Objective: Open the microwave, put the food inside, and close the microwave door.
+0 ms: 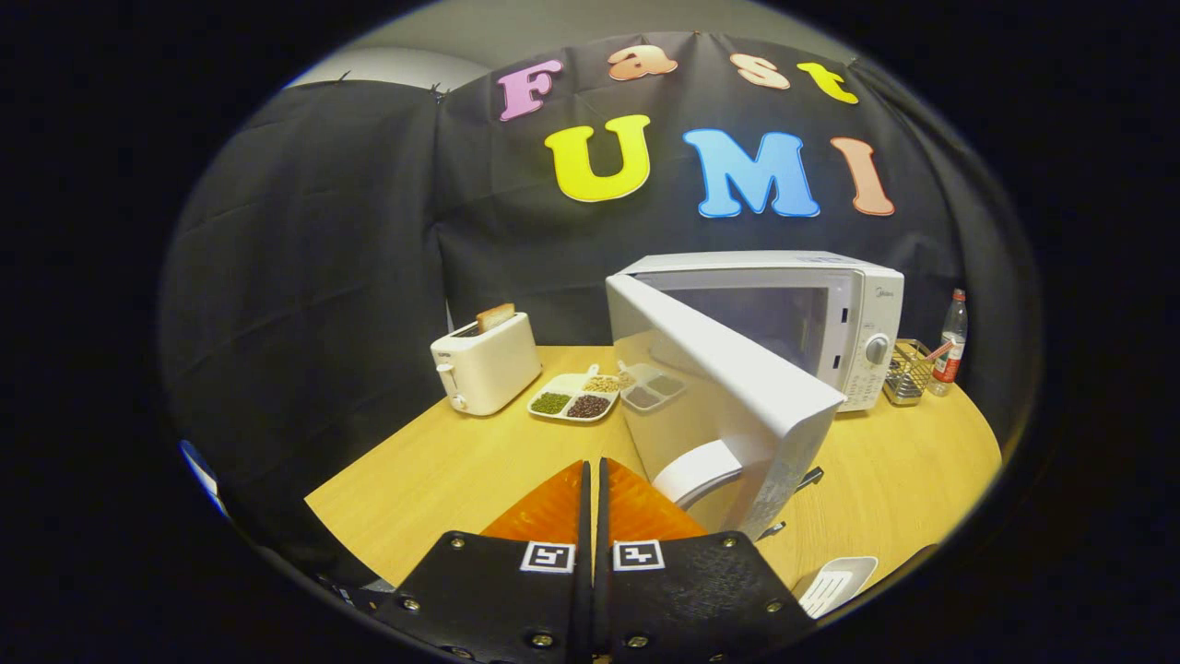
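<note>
The white microwave (862,318) stands at the back right of the wooden table (461,470). Its door (737,406) is swung wide open toward me, its free edge just ahead and right of my fingers. The cavity (770,318) looks grey and dim, and I cannot tell what lies in it. A white divided plate (573,397) of beans and grains rests on the table left of the door, beyond my fingers. My gripper (593,468) hovers over the table's near part, shut, with nothing between its fingers.
A white toaster (486,369) with a slice of bread sticking up stands left of the plate. A wire basket (908,372) and a bottle (951,346) sit right of the microwave. A white slotted object (834,583) lies at the table's near right edge.
</note>
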The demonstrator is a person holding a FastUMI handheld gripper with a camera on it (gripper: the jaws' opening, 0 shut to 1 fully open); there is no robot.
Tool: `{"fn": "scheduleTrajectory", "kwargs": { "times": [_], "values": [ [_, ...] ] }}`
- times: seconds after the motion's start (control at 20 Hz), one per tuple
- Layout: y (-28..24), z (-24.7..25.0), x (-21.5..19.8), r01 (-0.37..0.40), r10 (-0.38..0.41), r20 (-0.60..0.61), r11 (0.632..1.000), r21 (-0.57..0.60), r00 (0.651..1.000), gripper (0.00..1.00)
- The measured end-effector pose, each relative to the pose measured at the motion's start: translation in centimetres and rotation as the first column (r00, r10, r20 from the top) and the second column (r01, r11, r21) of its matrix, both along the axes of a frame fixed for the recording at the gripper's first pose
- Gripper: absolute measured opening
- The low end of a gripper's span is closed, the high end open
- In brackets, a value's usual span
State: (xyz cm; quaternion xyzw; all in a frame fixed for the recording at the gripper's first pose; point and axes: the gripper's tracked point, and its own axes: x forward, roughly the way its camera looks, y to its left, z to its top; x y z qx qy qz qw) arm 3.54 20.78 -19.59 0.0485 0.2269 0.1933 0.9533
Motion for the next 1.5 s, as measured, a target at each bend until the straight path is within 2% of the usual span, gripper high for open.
{"fn": "scheduleTrajectory", "kwargs": {
  "times": [0.45,0.8,1.5],
  "values": [
    [-6.1,-0.2,3.9,0.112,-0.112,-0.008,0.994,-0.016,0.994,0.01],
    [-8.6,-0.5,7.4,0.170,-0.170,-0.016,0.985,-0.016,0.985,0.01],
    [-13.4,-1.9,17.3,0.288,-0.288,-0.006,0.957,-0.024,0.958,0.01]
  ]
}}
